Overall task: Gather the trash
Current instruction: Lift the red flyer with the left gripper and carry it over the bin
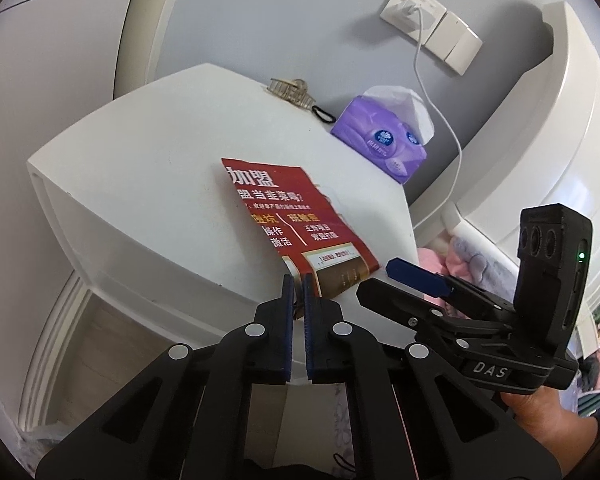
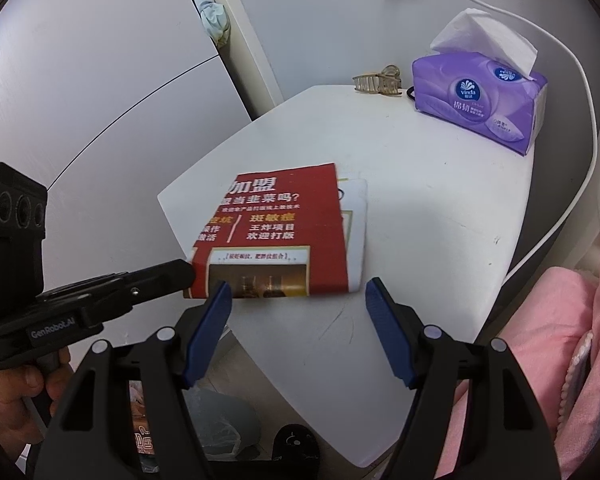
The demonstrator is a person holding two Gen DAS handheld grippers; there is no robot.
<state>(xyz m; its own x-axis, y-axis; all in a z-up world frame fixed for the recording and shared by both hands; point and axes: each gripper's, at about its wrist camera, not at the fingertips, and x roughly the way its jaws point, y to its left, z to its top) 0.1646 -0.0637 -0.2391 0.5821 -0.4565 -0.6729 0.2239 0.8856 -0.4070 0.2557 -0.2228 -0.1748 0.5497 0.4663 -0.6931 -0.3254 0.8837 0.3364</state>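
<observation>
Red flyer (image 1: 296,220) on the white table (image 1: 148,184), near corner pinched by the nearly closed left gripper (image 1: 298,280) to lift as trash, right gripper (image 2: 298,294) spread wide beside it, holding nothing.

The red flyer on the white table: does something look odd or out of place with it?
Yes. The red flyer lies askew, its near corner past the white table edge, pinched by the left gripper. A white sheet sticks out beneath it. The right gripper hovers open.
</observation>
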